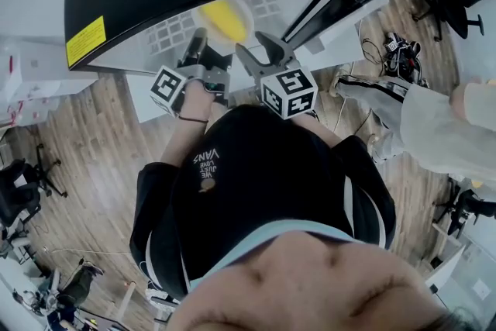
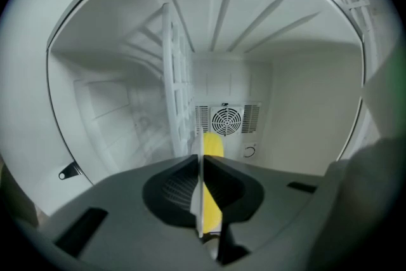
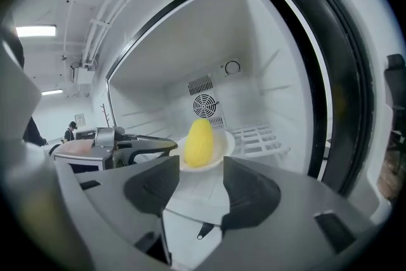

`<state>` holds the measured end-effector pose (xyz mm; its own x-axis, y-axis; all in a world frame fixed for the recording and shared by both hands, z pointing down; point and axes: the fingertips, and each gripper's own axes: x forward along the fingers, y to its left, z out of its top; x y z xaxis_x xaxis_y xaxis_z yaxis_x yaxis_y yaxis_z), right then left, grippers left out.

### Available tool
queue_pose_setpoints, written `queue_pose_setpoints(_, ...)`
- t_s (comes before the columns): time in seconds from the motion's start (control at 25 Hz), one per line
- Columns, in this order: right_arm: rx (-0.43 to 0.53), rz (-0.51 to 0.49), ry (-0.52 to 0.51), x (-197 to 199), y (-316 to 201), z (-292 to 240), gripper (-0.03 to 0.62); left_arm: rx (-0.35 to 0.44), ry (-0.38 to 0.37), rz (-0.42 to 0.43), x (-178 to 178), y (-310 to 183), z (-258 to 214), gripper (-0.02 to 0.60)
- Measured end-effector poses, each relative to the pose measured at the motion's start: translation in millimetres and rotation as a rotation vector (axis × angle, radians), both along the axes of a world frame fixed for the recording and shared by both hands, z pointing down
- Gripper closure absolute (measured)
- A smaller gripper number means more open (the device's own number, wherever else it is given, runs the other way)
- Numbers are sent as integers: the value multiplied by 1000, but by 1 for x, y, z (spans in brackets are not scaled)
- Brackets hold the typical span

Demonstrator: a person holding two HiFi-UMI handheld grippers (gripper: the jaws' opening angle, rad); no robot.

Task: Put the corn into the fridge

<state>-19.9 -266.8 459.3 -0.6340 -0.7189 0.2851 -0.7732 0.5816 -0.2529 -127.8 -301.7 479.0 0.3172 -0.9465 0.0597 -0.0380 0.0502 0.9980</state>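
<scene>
1. Here's where we're at: the corn (image 3: 198,143) sits on a white plate (image 3: 227,145), and the whole thing is already inside the open fridge (image 3: 279,73). It's in front of the round fan vent (image 3: 204,105) on the back wall.
2. Our left gripper (image 2: 200,165) is the one carrying it. Its fingers (image 2: 171,190) are pressed onto the plate's thin rim, which shows edge-on in the left gripper view, with the corn poking up just behind it.
3. Our right gripper (image 3: 200,165) has its fingers (image 3: 155,184) spread wide with nothing pinched. The corn is straight ahead of the gap, a bit above centre of the frame, clear of both fingers.
4. In the right gripper view the corn's long axis runs up the frame, narrow tip on top.
5. The wire shelf (image 3: 257,138) lies just right of the plate. We can't tell if the plate rests on anything yet.
6. Our guess: the left hand is the nearer one, so it sets the plate down and lets go.
</scene>
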Motion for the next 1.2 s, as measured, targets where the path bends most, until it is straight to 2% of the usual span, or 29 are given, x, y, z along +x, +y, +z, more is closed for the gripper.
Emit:
queue_pose_setpoints(0.52,69,-24,143,-6,6,8,387,9,-3,0,0,0,0,552)
queue_pose_setpoints(1.2,68,-6,148,-5,0,6,388,11,-9,4,1,2,1,552)
